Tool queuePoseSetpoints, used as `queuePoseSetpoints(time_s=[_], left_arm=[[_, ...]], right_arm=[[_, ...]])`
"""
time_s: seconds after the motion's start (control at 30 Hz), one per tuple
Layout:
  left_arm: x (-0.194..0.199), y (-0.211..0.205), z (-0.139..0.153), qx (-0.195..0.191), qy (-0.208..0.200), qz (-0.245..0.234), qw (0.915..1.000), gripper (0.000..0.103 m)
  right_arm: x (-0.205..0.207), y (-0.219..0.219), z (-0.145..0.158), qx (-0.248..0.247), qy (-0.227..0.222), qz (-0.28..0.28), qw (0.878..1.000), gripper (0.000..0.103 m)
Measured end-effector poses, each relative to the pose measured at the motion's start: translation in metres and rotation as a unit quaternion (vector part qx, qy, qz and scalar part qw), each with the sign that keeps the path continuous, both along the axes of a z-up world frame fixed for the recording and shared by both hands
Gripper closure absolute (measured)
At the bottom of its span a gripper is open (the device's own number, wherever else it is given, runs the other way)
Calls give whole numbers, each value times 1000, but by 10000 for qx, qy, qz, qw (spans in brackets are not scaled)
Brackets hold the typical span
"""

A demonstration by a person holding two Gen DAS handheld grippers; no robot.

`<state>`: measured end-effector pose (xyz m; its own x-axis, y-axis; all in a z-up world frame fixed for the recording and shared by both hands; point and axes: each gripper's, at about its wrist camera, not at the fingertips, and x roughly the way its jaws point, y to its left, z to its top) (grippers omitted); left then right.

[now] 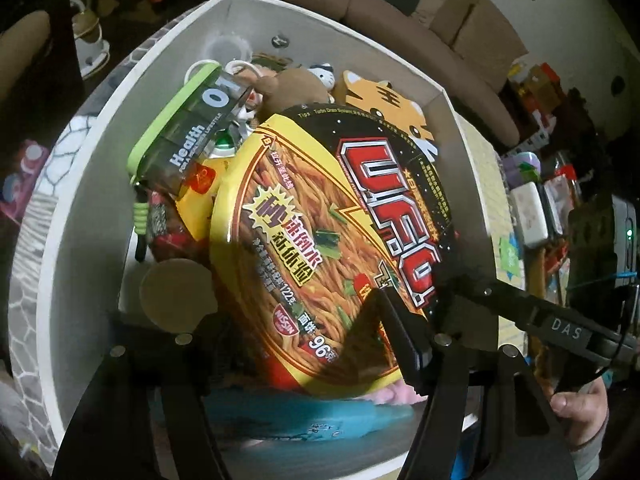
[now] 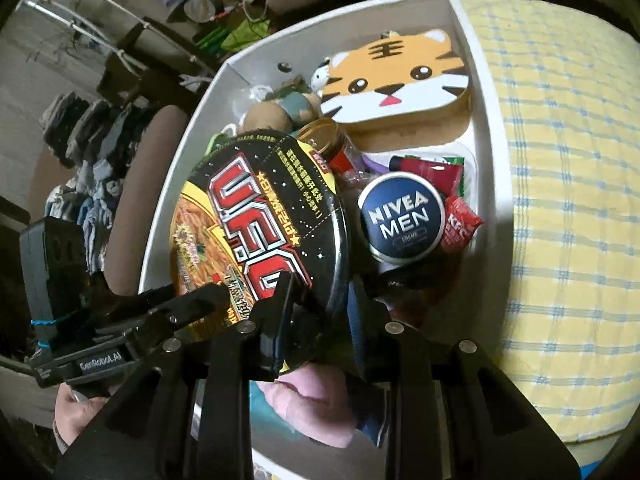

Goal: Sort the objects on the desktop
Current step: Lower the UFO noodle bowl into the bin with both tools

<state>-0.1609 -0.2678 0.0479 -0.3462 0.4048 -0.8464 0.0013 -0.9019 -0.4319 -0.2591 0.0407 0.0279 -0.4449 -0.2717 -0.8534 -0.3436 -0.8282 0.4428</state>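
Round glossy noodle bowl (image 2: 256,216) tilts in white box (image 2: 476,92), right gripper (image 2: 316,292) clamping its rim.

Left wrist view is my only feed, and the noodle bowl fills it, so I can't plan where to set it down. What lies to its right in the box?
Observer: A Nivea Men tin sits just right of the noodle bowl.
Operator: Anything past the tin?
Observer: A red KFC sachet, at the tin's right edge.
Operator: And behind the tin?
Observer: A red tube with a black cap, lying flat.
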Motion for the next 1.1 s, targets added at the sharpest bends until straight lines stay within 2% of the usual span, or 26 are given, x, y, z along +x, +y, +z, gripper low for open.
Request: queuePoseSetpoints(time_s=[0.27,0.37,0.4,0.47,0.53,0.6,0.67,0.77,0.87,0.93,0.97,1.1], left_arm=[[5,-1,10,130,-249,-166,9995,30],[7,-7,18,191,-186,-73,9996,30],[8,-12,26,145,-56,58,9999,29],[10,-20,42,36,276,228,9994,24],[10,-23,60,-151,741,353,9965,24],[4,-21,68,-106,1007,312,9944,24],[-4,-11,69,-202,1147,191,9930,24],[-20,6,56,-144,1087,-72,9939,24],[-36,15,37,-220,840,-54,9962,24],[-41,14,30,-237,852,-31,9961,24],[-43,15,30,-248,869,-66,9959,24],[-45,21,31,-369,784,-150,9961,24]], right_arm=[[7,-2,8,-244,-270,64,9993,78],[5,2,7,-374,-475,16,9982,76],[6,3,10,-275,-457,-24,9986,76],[7,4,25,75,-166,-40,9998,76],[7,5,41,264,208,-132,9993,76],[0,3,54,481,480,-216,9975,76],[-12,-6,63,972,733,-118,9925,76],[-35,-18,52,1355,608,124,9888,76],[-47,-22,32,1430,359,134,9890,78],[-50,-24,26,1606,333,153,9863,82],[-52,-24,24,1635,295,-13,9861,83],[-51,-17,21,1532,258,-41,9878,85]])
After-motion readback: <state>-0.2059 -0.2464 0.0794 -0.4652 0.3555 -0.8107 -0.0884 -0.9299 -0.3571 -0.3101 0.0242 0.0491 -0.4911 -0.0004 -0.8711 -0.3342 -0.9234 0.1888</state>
